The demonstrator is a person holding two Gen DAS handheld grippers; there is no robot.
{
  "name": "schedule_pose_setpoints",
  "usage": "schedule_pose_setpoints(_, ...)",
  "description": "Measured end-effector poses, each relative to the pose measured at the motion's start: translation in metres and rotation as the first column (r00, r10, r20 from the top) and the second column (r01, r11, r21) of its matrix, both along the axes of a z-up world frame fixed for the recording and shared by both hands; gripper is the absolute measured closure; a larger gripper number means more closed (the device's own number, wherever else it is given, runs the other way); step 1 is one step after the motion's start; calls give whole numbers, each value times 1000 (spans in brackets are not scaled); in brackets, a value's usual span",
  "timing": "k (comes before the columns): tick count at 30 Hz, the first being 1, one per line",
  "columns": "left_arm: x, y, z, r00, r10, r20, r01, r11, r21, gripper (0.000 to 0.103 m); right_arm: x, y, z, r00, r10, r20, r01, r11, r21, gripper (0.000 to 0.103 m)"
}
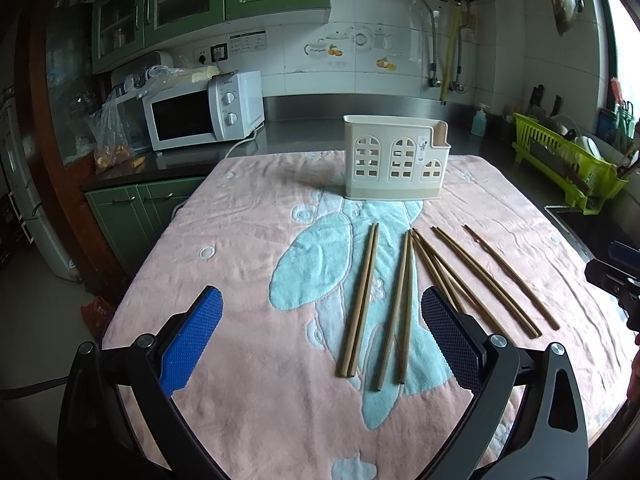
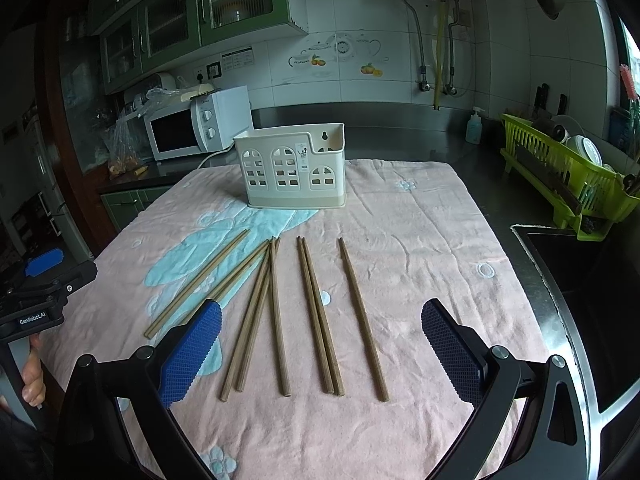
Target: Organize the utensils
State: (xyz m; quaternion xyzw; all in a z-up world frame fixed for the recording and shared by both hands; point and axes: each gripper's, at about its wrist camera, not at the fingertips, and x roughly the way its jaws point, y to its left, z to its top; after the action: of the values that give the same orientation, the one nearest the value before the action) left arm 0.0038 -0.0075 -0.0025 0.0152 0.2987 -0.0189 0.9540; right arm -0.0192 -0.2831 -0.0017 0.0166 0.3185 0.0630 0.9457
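Several brown wooden chopsticks [image 1: 362, 300] lie fanned out on a pink towel [image 1: 240, 280]; they also show in the right wrist view [image 2: 316, 316]. A cream utensil holder [image 1: 394, 160] with window cut-outs stands upright at the towel's far end, empty as far as I can see; it also shows in the right wrist view [image 2: 292, 166]. My left gripper [image 1: 322, 336] is open and empty, hovering over the near ends of the left chopsticks. My right gripper [image 2: 322, 344] is open and empty above the near ends of the right chopsticks.
A white microwave [image 1: 200, 110] and plastic bags sit on the counter at the left. A green dish rack [image 2: 568, 176] stands at the right beside a sink [image 2: 580, 272]. A soap bottle [image 2: 474, 126] stands behind. The towel [image 2: 420, 240] covers the counter.
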Motion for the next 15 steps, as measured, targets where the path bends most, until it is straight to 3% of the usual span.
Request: schedule_pose_setpoints(15,5,2,-4,1000,10,0,-10,1000,-3,5,3,-1,-2,1000,0,-2,0,1000,4,6)
